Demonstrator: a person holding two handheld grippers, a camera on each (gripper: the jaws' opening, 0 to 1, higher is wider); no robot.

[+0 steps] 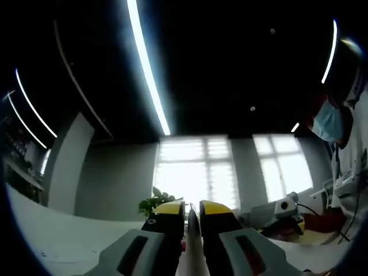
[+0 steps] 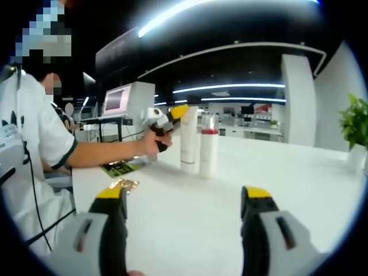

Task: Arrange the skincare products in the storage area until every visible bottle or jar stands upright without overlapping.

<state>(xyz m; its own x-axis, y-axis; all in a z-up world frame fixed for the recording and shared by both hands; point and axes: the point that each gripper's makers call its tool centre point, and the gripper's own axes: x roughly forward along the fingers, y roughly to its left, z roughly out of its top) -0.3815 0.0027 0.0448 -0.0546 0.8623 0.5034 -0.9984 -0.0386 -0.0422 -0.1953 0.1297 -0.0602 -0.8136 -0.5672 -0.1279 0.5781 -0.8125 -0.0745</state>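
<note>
In the right gripper view, two skincare bottles stand upright side by side on the white table (image 2: 276, 172): a tall white bottle (image 2: 188, 144) and a shorter white bottle with a red cap (image 2: 208, 154). My right gripper (image 2: 184, 195) is open, well short of them, with nothing between its jaws. A person's hand holds my left gripper (image 2: 177, 111) just left of the tall bottle's top, tilted upward. In the left gripper view, my left gripper (image 1: 192, 208) points up at the ceiling and windows, its yellow-tipped jaws closed to a thin slit.
A person in a white T-shirt (image 2: 29, 149) sits at the table's left edge. A monitor (image 2: 118, 99) stands behind the arm. A gold wrapper (image 2: 123, 184) and a green packet (image 2: 119, 168) lie near the edge. A potted plant (image 2: 353, 123) stands far right.
</note>
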